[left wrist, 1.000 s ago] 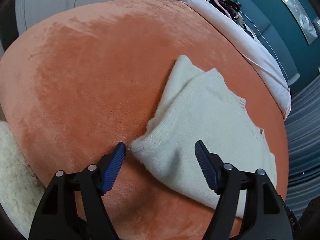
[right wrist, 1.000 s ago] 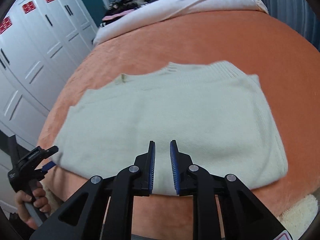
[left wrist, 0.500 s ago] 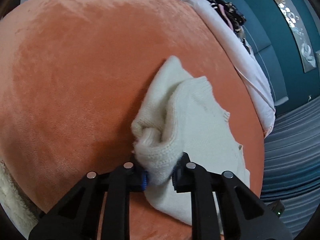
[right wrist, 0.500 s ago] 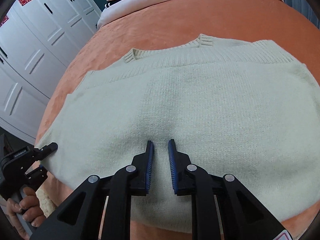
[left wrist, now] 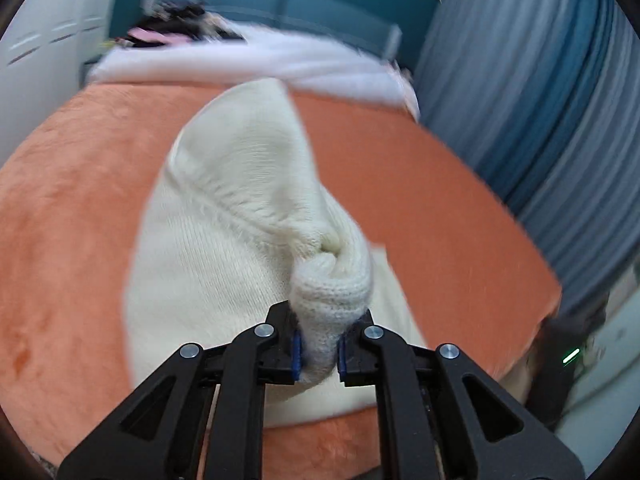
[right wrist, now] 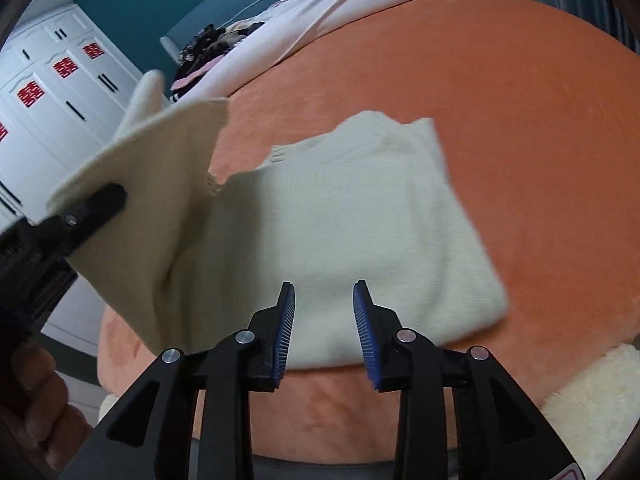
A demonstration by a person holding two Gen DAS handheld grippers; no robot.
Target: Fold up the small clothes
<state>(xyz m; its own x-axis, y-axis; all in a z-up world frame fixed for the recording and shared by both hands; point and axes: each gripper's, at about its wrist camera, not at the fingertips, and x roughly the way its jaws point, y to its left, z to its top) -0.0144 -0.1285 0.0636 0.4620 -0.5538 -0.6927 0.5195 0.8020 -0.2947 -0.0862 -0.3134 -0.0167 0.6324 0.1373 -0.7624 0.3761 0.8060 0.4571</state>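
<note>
Clamped tight, the left gripper (left wrist: 319, 354) has a bunched corner of the cream knit sweater (left wrist: 224, 264) pinched between its blue pads, and that side of the garment is lifted off the bed, hanging in a raised flap. From the right wrist view, that same gripper (right wrist: 94, 206) shows at the left edge with the flap draped over it, a hand (right wrist: 38, 412) below gripping its handle. Over on the other side, the right gripper (right wrist: 324, 334) has just been opening; its jaws stand apart with nothing between them, hovering over the near edge of the sweater (right wrist: 360, 216). The rest of the garment lies flat on the orange blanket (right wrist: 520, 140). Beyond it, a pale pink cover (right wrist: 328, 4), white wardrobe doors (right wrist: 60, 92) and blue curtains (left wrist: 540, 100).
</note>
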